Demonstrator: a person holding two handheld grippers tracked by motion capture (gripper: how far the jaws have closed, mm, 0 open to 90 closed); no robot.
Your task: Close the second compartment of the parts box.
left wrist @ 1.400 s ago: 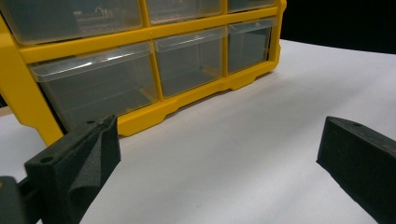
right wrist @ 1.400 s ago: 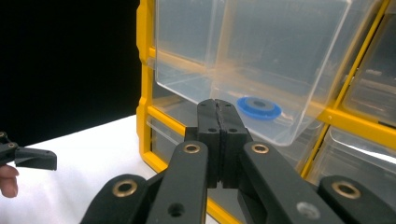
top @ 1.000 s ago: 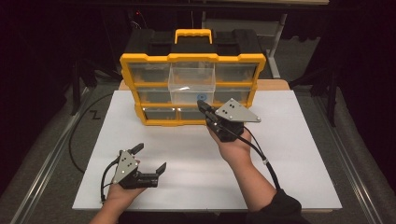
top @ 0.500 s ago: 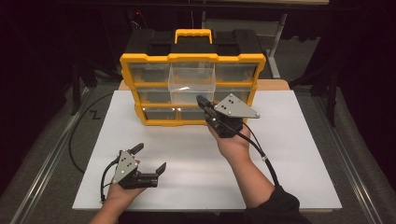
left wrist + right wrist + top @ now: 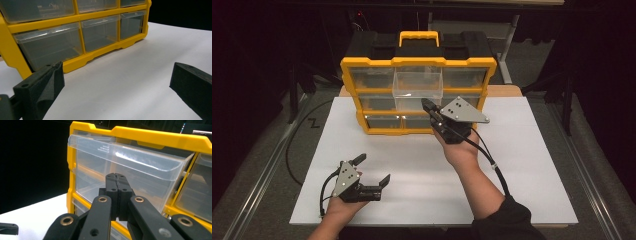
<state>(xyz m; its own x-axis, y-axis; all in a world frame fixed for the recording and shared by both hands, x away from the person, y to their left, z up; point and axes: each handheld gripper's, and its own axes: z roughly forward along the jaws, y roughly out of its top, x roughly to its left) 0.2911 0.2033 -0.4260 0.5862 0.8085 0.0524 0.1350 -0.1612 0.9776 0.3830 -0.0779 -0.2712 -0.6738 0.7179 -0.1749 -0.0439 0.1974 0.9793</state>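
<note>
On the white board [image 5: 522, 165] stood a yellow drawer organizer [image 5: 418, 95], its clear top-middle drawer [image 5: 417, 84] pulled partway out of the frame. Right gripper [image 5: 426, 104] sat at that drawer's front, jaws pressed together with nothing between them; whether the tips touched the plastic could not be told. Left gripper [image 5: 371, 170] rested near the board's front edge, well apart from the organizer, jaws spread wide and empty. Judged risk: a push or pull from closed tips could skate off the slick drawer face, or shift the whole unbraced organizer, since the left gripper held nothing steady.
</note>
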